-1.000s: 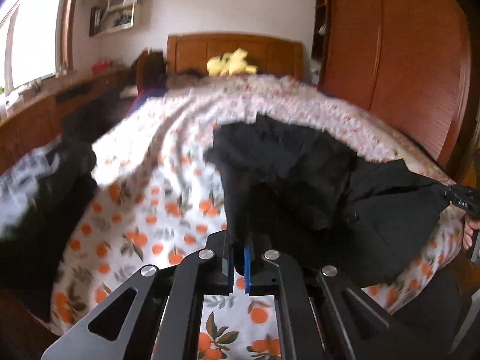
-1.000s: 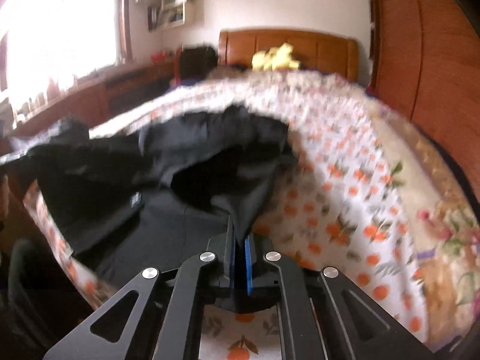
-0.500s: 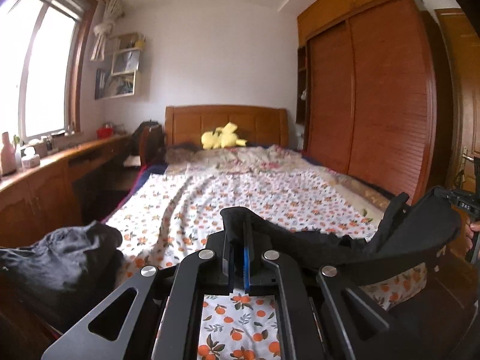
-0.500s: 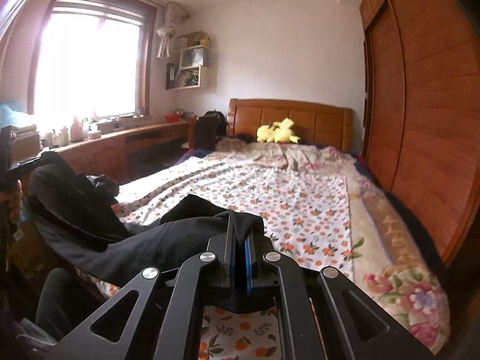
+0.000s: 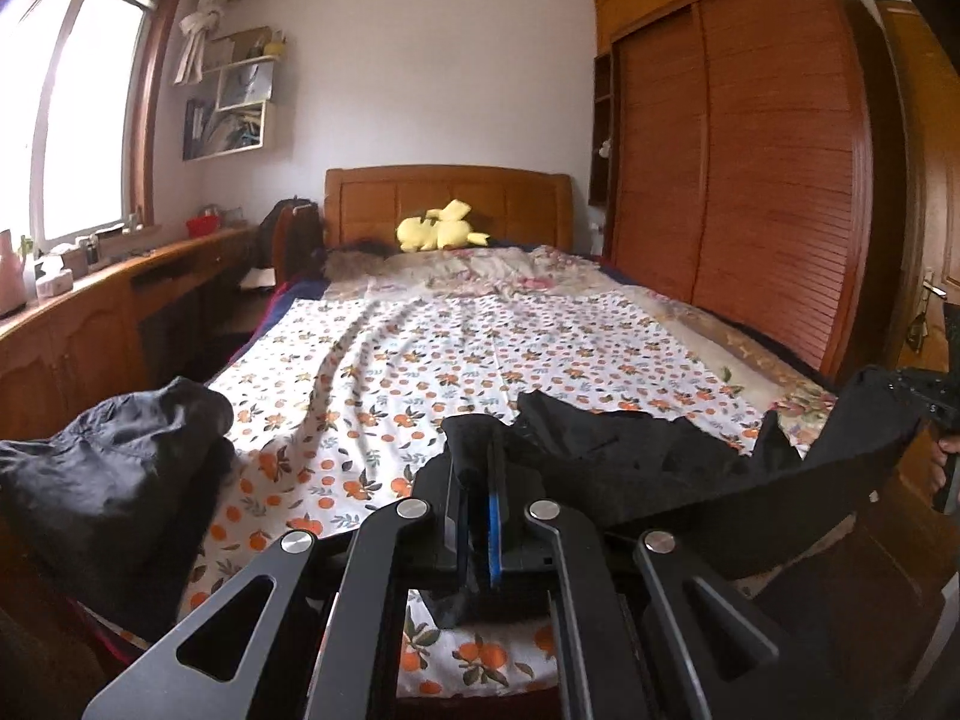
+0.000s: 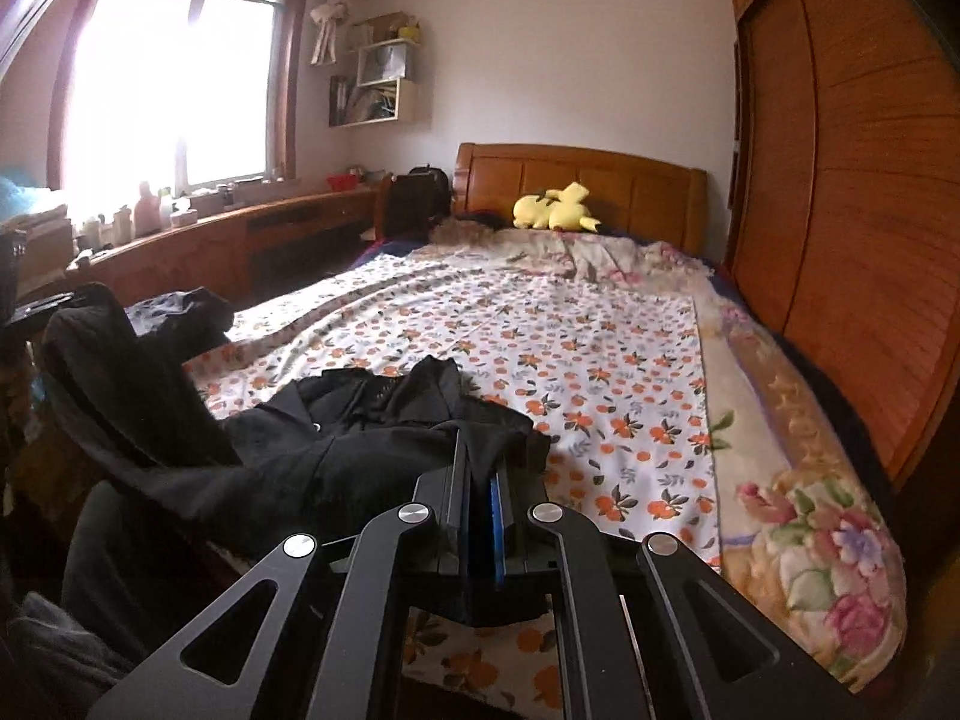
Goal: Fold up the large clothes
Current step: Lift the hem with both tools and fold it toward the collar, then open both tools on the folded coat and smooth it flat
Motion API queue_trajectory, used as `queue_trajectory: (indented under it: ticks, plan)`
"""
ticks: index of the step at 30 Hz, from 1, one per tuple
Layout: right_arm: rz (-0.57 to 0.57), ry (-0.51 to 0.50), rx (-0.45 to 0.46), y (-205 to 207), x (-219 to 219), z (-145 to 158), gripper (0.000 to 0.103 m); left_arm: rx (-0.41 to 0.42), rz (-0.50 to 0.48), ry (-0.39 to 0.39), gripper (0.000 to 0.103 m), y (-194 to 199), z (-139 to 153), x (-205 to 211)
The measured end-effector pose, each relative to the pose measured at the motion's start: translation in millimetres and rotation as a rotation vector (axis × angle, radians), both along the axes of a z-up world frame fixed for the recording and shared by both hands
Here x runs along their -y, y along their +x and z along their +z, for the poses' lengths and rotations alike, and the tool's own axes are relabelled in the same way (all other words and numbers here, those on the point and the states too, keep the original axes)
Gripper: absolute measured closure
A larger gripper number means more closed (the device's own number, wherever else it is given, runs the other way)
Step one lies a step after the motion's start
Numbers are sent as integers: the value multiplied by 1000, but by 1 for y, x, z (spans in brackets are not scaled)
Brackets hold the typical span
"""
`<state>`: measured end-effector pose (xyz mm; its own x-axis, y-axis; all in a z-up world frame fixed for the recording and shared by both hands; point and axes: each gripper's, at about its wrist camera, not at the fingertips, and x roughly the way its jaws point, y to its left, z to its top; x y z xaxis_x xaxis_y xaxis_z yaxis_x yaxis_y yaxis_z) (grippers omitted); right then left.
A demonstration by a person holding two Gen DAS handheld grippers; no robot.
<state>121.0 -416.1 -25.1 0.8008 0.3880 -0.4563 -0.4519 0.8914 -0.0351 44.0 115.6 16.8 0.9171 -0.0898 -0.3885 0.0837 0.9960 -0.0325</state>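
- Wooden wardrobe [image 5: 744,180] with slatted sliding doors fills the wall at 3 o'clock of the bed.
- Orange-print sheet [image 5: 480,348] covers the bed [image 6: 576,180] from the foot up to the wooden headboard at 12 o'clock.
- Black garment [image 5: 630,456] stretches across the foot of the bed, slung between the two claws, its middle sagging onto the sheet.
- Second dark heap of clothing [image 5: 114,474] sits at the bed's 9 o'clock corner, apart from the stretched one.
- Left claw [image 5: 480,480] is pressed together, pinching one edge of the black garment.
- Right claw [image 6: 480,480] is likewise clamped on the opposite edge; in the left view it shows at 3 o'clock, gripped by a hand [image 5: 948,462].
- Yellow plush toy [image 5: 441,228] lies against the headboard at 12 o'clock.
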Motion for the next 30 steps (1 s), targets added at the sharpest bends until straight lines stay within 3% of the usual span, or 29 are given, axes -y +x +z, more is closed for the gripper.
queue_trajectory:
  ticks: [9, 12, 16, 23, 27, 29, 30]
  plan:
    - [-27, -38, 50, 86, -20, -23, 98, -5, 43, -2, 98, 102, -21, -14]
    - [-65, -72, 75, 133, -31, -33, 98, -1, 65, 1, 98, 147, -20, -18]
    - [-106, -71, 58, 194, -38, -41, 98, 2, 94, -2, 97, 205, -21, -22]
    - [-149, -92, 22, 278, -54, -60, 98, -11, 101, -5, 97, 272, -34, -29]
    - [-159, -135, -28, 307, -69, -83, 98, -37, 106, -5, 85, 292, -52, -29]
    - [-159, -157, -63, 319, -78, -96, 98, -52, 110, -5, 61, 299, -66, -29]
    - [-158, -163, -73, 321, -82, -98, 98, -54, 118, 7, 43, 301, -73, -29]
